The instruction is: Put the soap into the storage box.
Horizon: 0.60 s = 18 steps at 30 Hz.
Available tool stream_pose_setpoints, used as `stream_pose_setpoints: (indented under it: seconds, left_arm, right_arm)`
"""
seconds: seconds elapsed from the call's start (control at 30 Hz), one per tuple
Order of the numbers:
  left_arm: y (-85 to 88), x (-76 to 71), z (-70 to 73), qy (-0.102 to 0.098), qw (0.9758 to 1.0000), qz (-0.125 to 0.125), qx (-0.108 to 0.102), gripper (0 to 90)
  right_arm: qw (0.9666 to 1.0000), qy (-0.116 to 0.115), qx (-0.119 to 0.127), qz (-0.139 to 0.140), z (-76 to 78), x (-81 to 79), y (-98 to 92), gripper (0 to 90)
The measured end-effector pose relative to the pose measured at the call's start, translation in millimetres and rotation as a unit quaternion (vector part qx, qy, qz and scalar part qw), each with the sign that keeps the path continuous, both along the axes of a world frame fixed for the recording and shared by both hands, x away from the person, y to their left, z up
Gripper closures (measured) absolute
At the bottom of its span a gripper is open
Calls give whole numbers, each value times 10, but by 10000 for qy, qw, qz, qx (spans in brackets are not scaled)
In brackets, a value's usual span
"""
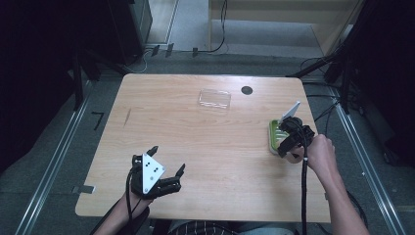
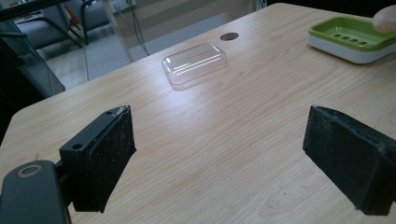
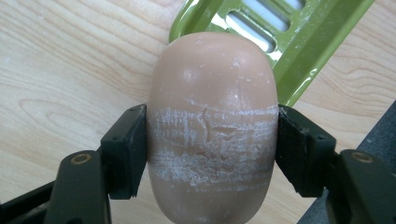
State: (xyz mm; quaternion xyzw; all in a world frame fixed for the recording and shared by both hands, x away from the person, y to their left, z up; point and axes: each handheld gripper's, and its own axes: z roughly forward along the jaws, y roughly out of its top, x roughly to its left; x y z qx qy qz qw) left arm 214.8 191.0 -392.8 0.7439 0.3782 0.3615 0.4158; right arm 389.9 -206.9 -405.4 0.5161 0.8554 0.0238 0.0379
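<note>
High view — table: pale wood table (image 1: 205, 147); a clear plastic lid (image 1: 214, 99) lies toward the far edge, a small dark disc (image 1: 246, 90) just right of it.
High view — left gripper (image 1: 169, 172): low near the table's near-left corner, jaws spread wide, nothing between them, well apart from everything else.
High view — right gripper (image 1: 289, 149): at the right side, over the near end of the green soap dish (image 1: 273, 133); the person's right hand (image 1: 320, 154) is behind it.

Left gripper view — own jaws: wide apart with bare tabletop between; clear plastic lid (image 2: 194, 62) lies ahead, green soap dish (image 2: 348, 37) at far right on its white base.
Left gripper view — soap bar (image 2: 385, 18): one pinkish end peeks in above the dish's corner.

Right gripper view — grip: right gripper (image 3: 212, 156) is clamped on the soap bar (image 3: 212, 126), pads pressing its two long sides around the middle.
Right gripper view — place: the bar hangs above the table, its far end over the dish's (image 3: 280, 32) slotted near corner; whether it touches I cannot tell.

Handling — my guess: firm, moderately light, smooth and apt to slip; the white scuffing suggests the surface marks easily.
Hold — my guess: across the narrow width at mid-length, as now — steady, modest squeeze.
</note>
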Motion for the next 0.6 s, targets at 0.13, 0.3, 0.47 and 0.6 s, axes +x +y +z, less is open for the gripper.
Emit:
stream_pose_setpoints:
  seconds: [0.13,0.3,0.47,0.6]
  left_arm:
    - [0,0,1,-2,10000,-1,-5,97]
    - [5,-2,2,2,10000,0,-3,97]
    - [6,-3,2,5,10000,1,1,98]
    - [9,-1,2,3,10000,7,-4,98]
  right_arm:
    - [10000,-6,0,-82,11,41,3,334]
    - [9999,-34,31,-124,23,98,13,333]
    - [9998,-40,39,-175,19,140,30,333]
    - [9997,-56,26,-239,26,189,35,334]
